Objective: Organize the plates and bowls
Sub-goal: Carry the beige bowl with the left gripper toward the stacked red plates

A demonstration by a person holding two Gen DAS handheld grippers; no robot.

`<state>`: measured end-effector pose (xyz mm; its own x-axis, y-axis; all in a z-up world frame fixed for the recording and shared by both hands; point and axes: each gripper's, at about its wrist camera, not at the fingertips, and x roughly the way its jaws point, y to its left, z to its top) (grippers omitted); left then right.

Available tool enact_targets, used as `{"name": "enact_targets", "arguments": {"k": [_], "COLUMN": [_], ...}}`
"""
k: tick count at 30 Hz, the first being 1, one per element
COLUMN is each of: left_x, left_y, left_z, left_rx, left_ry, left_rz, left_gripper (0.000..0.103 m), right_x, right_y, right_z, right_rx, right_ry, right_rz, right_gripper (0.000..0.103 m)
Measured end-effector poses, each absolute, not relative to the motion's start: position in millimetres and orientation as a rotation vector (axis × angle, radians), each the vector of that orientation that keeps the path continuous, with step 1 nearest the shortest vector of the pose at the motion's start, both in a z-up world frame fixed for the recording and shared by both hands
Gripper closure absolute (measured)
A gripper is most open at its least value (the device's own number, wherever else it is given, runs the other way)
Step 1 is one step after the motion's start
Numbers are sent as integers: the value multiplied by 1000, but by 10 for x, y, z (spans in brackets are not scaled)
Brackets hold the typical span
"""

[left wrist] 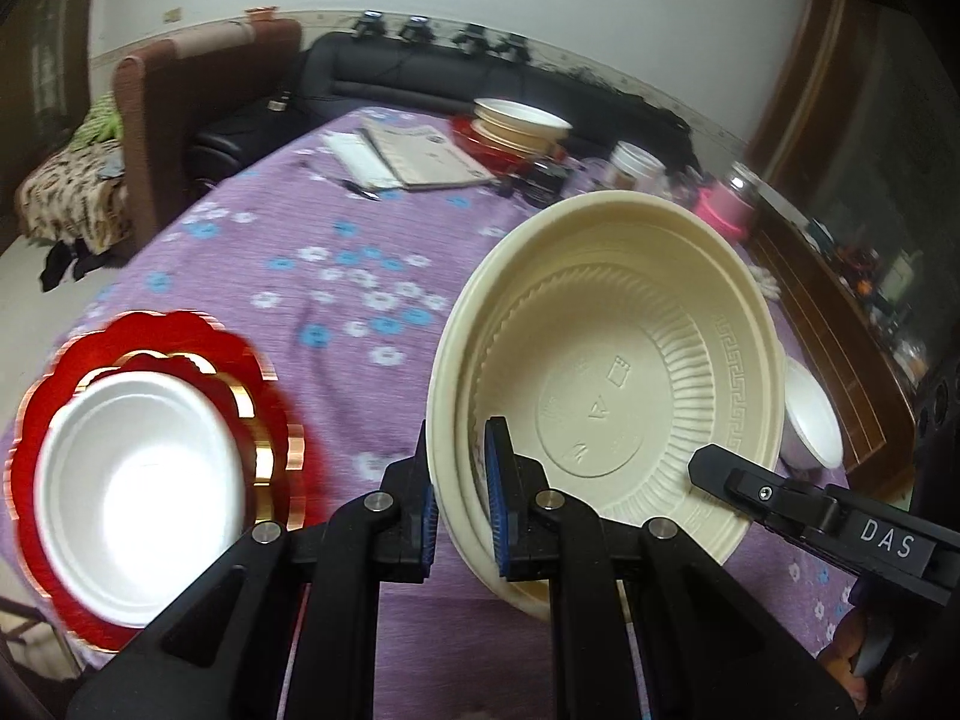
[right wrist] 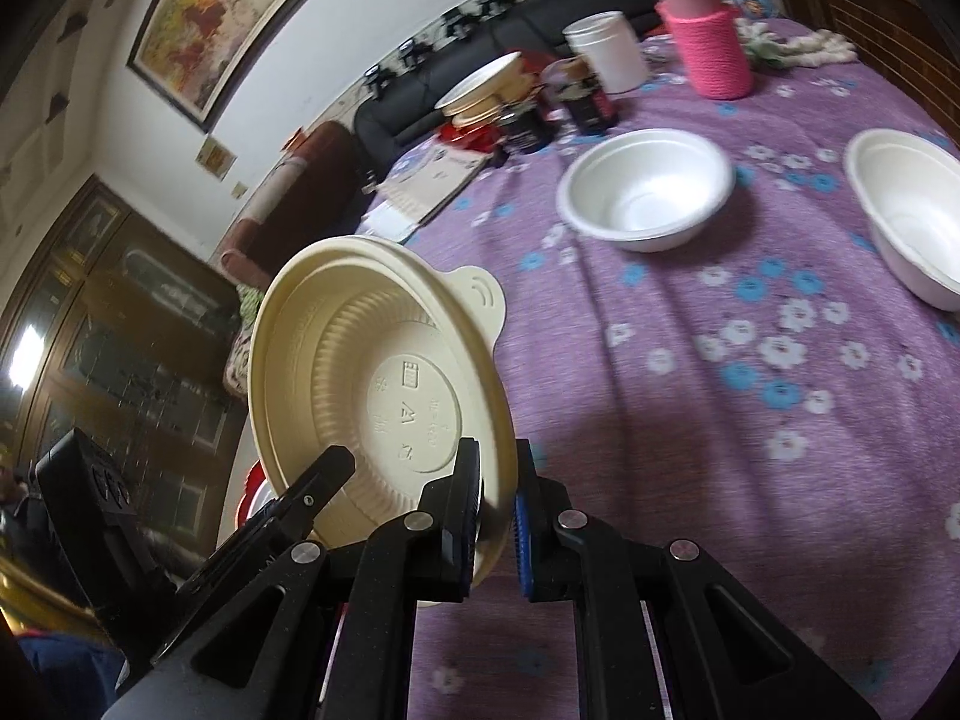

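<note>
Both grippers — left (left wrist: 459, 516), right (right wrist: 498, 525) — have jaws clamped on the cream bowl's (left wrist: 606, 384) opposite rims, likely steadying its carry over the surface.

Your held bowl (left wrist: 606, 360) hangs tilted above the bench (left wrist: 336, 276). Left of it, a foam bowl (left wrist: 138, 498) sits in a plate (left wrist: 282, 432). Two bowls (right wrist: 648, 192) (right wrist: 912, 222) lie to its right, a stack (left wrist: 516, 126) behind.

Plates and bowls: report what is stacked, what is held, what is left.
Done: a mixed stack of bowls on red plates stands at the table's far side. A white bowl sits on a red plate nearby.

In hand: the left claw and right claw both clamp the rim of a cream bowl, lifted and tilted.

Left: two white bowls lie loose on the purple cloth.
</note>
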<state>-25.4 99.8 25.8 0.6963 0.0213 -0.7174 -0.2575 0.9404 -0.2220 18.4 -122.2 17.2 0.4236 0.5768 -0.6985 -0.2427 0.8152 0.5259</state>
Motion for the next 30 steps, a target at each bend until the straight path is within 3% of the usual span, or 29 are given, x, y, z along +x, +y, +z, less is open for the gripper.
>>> {"name": "enact_targets", "arguments": {"k": [30], "left_x": [-891], "left_y": [2281], "left_z": [77], "left_rx": [-449], "left_ry": [769], "left_rz": [487], "left_gripper": [90], "right_x": [-111], "right_y": [492], "right_z": [108], "right_rx": [157], "right_ry": [1109], "right_rz": [811], "right_gripper": [93]}}
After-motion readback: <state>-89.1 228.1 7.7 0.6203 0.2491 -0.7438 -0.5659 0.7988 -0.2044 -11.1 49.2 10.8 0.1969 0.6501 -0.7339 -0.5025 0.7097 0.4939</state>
